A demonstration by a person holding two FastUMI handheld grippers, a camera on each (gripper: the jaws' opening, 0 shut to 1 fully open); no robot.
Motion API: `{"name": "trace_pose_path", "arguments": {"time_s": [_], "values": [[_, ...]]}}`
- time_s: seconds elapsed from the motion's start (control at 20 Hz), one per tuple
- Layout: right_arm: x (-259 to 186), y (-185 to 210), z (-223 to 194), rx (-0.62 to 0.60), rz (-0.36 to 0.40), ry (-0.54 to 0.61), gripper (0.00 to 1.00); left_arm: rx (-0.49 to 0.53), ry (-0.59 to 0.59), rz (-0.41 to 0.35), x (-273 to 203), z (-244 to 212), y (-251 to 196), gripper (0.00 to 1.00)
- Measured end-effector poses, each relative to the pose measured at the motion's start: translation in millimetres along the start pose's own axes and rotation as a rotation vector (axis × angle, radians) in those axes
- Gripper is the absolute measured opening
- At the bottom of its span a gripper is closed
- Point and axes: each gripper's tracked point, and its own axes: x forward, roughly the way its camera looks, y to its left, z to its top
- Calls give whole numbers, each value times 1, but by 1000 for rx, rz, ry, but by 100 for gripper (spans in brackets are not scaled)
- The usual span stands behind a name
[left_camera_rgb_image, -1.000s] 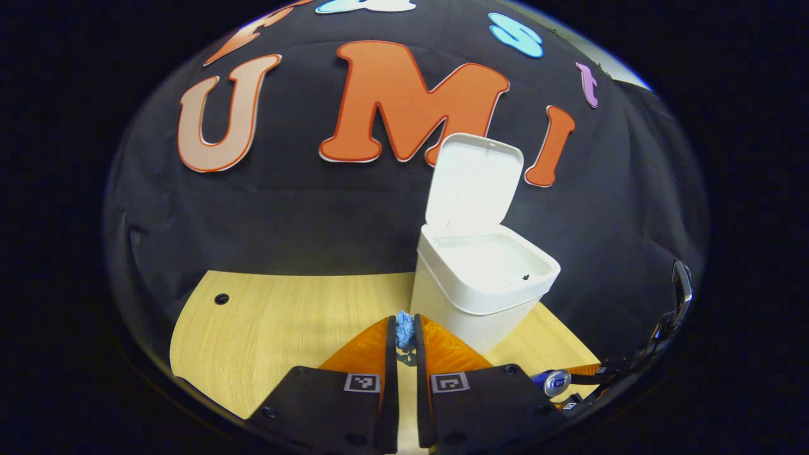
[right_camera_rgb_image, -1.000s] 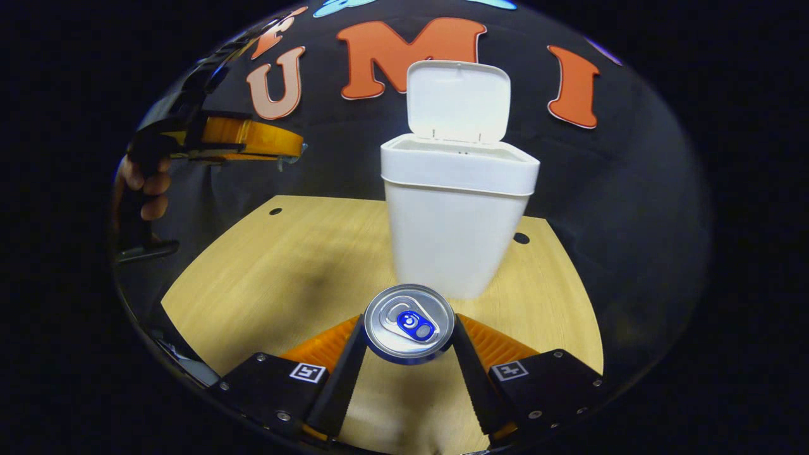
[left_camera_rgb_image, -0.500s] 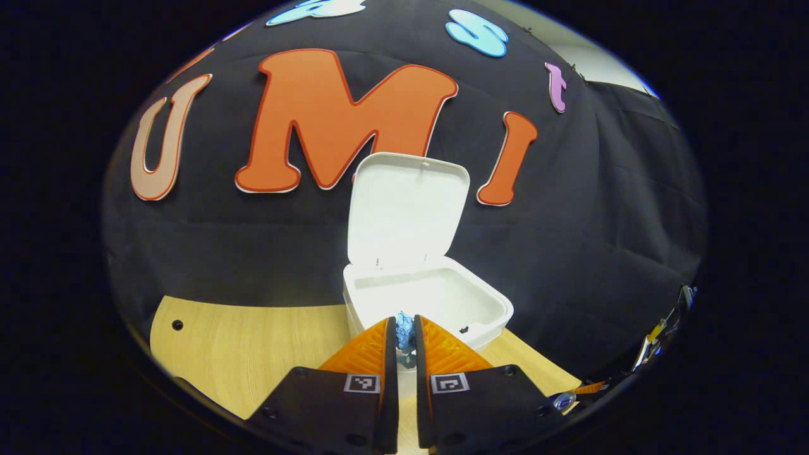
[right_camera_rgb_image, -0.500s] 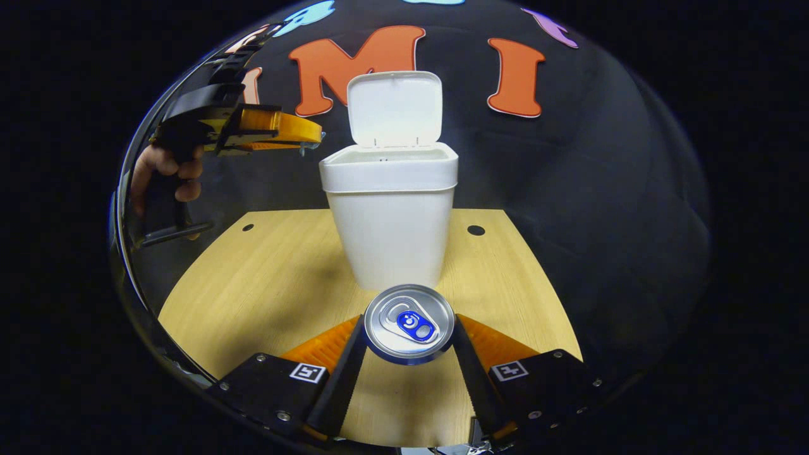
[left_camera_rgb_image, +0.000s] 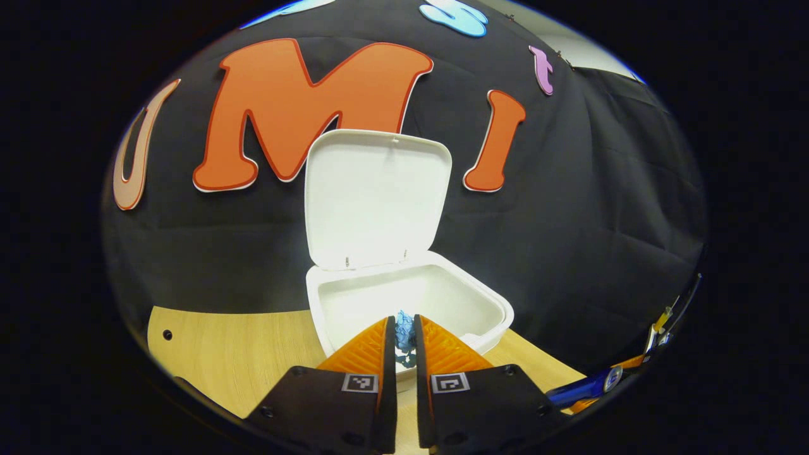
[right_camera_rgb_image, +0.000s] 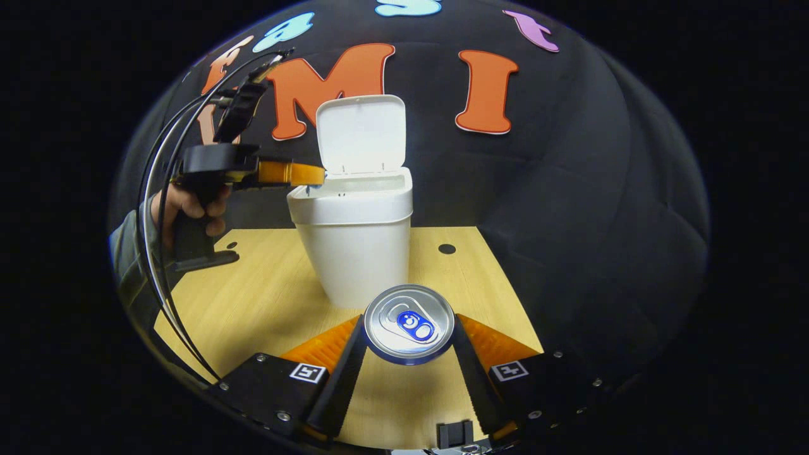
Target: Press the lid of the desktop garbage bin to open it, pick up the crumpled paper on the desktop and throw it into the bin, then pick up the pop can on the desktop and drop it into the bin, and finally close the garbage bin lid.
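Observation:
The white garbage bin (left_camera_rgb_image: 486, 313) (right_camera_rgb_image: 354, 259) stands on the wooden desktop with its lid (left_camera_rgb_image: 376, 196) (right_camera_rgb_image: 361, 133) raised upright. My left gripper (left_camera_rgb_image: 404, 335) is shut on a small blue crumpled paper (left_camera_rgb_image: 404, 330), held over the near rim of the bin's opening. In the right gripper view the left gripper (right_camera_rgb_image: 310, 175) reaches the bin's left rim, held by a hand (right_camera_rgb_image: 189, 205). My right gripper (right_camera_rgb_image: 409, 328) is shut on a pop can (right_camera_rgb_image: 409, 323) with a silver top and blue tab, in front of the bin. The can (left_camera_rgb_image: 591, 384) also appears low right in the left gripper view.
The wooden desktop (right_camera_rgb_image: 253, 297) has round holes (right_camera_rgb_image: 447, 248) behind the bin. Black cables (right_camera_rgb_image: 158, 189) loop from the left gripper's handle. A sleeve (right_camera_rgb_image: 126, 253) sits at the left edge. The black booth wall closes off the back.
My left gripper has carried the paper forward and up until it hangs over the bin's opening. My right gripper, holding the can, has drifted back and rightward from the bin.

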Motion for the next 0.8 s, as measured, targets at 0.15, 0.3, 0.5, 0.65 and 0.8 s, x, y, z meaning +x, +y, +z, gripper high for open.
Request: {"name": "trace_pose_path", "arguments": {"time_s": [0.15,0.3,0.5,0.65,0.8], "values": [[4,-6,21,-14,0,-23,80,-30,31,15,1,-13,7,29],[12,-7,44,-42,0,-52,80,-55,17,-4,-5,-10,4,58],[14,-1,68,-75,27,-93,80,-66,7,9,-18,-7,15,80],[18,7,92,-106,47,-125,75,-59,10,26,-38,-12,29,100],[24,17,115,-125,59,-158,80,-70,2,63,-61,-20,50,99]]}}
